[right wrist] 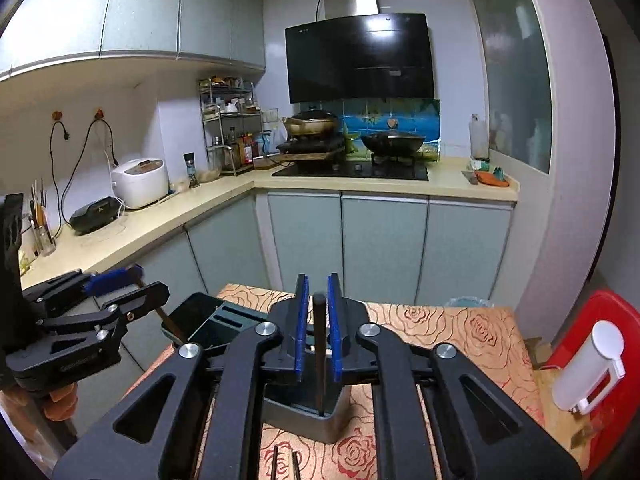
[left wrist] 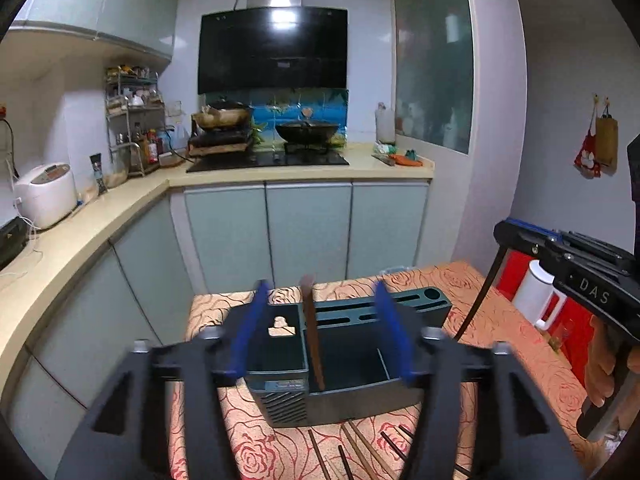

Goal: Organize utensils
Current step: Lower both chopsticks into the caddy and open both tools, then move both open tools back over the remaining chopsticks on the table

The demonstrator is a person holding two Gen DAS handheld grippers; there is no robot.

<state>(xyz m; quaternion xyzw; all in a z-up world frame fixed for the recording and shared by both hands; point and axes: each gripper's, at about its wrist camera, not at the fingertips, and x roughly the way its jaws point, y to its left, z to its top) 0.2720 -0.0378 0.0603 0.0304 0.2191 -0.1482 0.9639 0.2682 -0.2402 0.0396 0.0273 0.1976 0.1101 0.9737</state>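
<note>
On a small table covered with a rose-patterned orange cloth (left wrist: 460,280) stands a dark teal plastic utensil holder (left wrist: 348,356) with knife slots and open bins. The left gripper (left wrist: 320,332) has its blue pads spread apart, with a brown wooden chopstick (left wrist: 312,340) standing loose between them, its tip in a bin. The right gripper (right wrist: 318,328) is nearly together, seemingly pinching a dark chopstick (right wrist: 319,356) that reaches down into the holder. More loose chopsticks (left wrist: 360,452) lie on the cloth in front. These sticks look light, stiff and smooth, likely to pivot; gripping near mid-length seems safest.
</note>
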